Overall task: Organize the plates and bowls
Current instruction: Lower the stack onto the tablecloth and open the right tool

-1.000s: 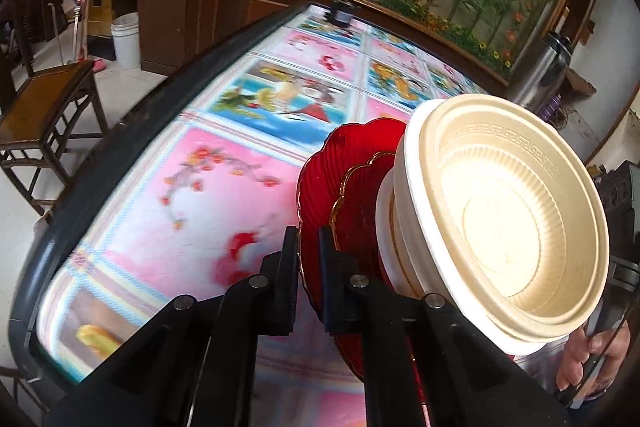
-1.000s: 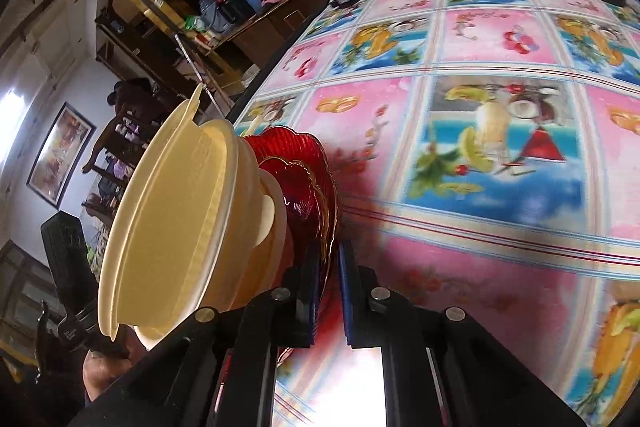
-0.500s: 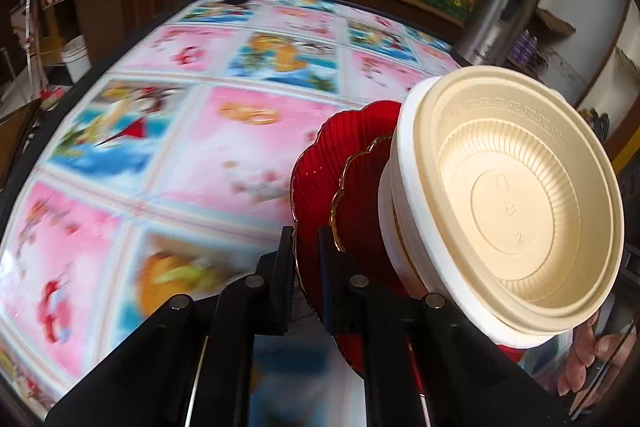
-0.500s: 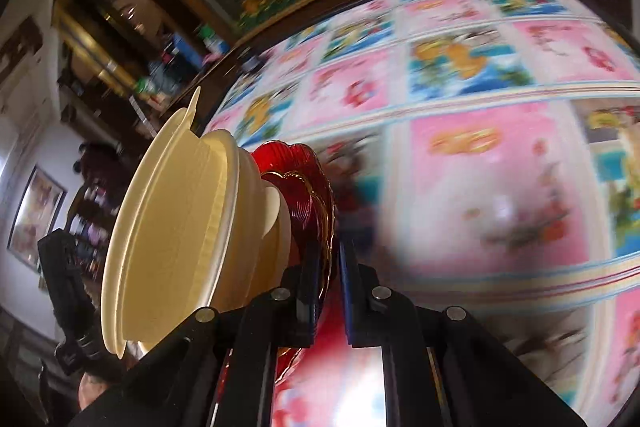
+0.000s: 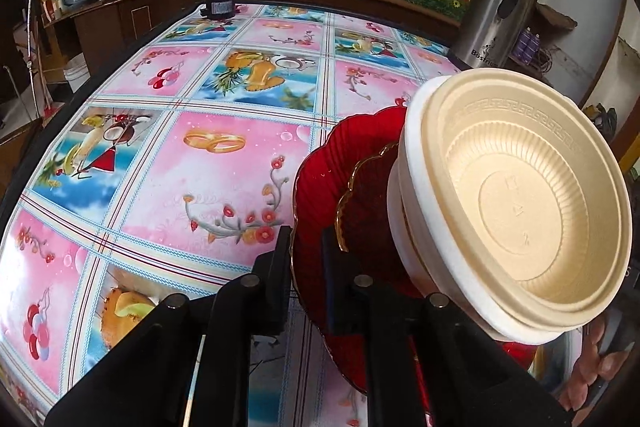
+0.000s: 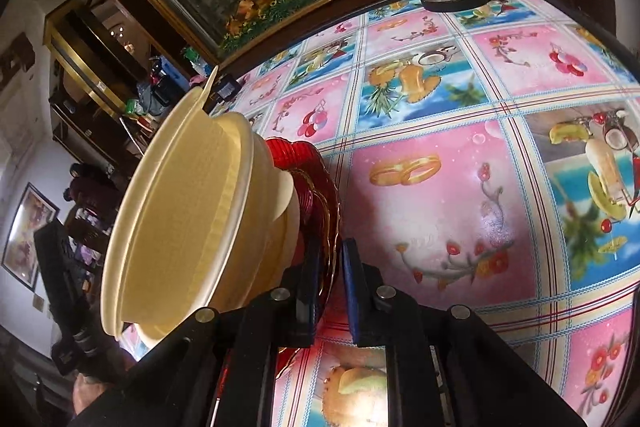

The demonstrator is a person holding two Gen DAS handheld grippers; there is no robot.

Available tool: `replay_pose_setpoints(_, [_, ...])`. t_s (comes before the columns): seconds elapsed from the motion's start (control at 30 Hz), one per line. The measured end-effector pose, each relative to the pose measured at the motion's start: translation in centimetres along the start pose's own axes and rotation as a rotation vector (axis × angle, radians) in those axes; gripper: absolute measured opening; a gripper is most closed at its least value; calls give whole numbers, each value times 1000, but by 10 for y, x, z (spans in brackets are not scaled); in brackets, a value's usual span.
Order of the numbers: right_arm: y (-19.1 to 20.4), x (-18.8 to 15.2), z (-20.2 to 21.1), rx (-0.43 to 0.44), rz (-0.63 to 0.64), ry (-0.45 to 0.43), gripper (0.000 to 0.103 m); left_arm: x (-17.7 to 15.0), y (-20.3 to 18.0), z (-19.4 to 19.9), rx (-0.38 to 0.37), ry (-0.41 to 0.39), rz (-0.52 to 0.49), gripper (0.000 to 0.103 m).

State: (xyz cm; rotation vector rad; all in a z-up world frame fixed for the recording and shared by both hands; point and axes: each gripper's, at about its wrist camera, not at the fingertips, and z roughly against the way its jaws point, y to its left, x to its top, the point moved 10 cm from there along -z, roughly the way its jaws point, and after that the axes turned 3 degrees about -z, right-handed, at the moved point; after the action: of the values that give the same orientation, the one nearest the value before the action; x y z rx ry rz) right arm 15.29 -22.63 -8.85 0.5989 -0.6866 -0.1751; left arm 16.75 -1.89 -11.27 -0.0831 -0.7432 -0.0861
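Observation:
A stack of red scalloped plates (image 5: 320, 179) carries nested cream bowls (image 5: 520, 195) and is held between both grippers over the patterned table (image 5: 160, 187). My left gripper (image 5: 306, 239) is shut on the near rim of the red plates. From the opposite side, my right gripper (image 6: 330, 247) has the red plates' (image 6: 300, 155) rim between its pads, and its jaws are just starting to open. The cream bowls (image 6: 180, 207) fill the left of the right wrist view. Whether the stack's underside touches the table is hidden.
A steel thermos (image 5: 492, 11) stands at the table's far right, close behind the stack. A small black device (image 5: 218, 5) sits at the far edge. A wooden counter with bottles runs along the left. A person's hand (image 5: 592, 367) shows at bottom right.
Both grippers carried the stack sideways across the table, so the thermos now stands close behind it. The gap between the right gripper's pads looks slightly wider.

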Motion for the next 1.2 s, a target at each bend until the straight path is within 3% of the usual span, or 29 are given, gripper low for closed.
replay_pose_setpoints(0.13, [-1, -1, 1, 17, -18, 6, 14, -6, -1, 1, -32, 8, 14, 9])
replay_pose_setpoints(0.43, [-3, 4, 8, 29, -25, -26, 14, -23, 3, 13, -56, 11, 16, 20])
replay_pose_setpoints(0.53, [-8, 4, 11, 22, -40, -41, 24, -30, 8, 18, -56, 10, 30, 29])
replay_pose_setpoints(0.67, [-10, 0, 13, 30, -50, -45, 30, -39, 10, 25, -66, 9, 35, 30])
replay_pose_setpoints(0.97, [-2, -10, 36, 89, -12, -110, 31, -50, 19, 38, -82, -8, 46, 31])
replay_pose_setpoints(1.2, [-13, -18, 55, 72, -36, -164, 35, -45, 37, 46, -83, -53, 107, 57])
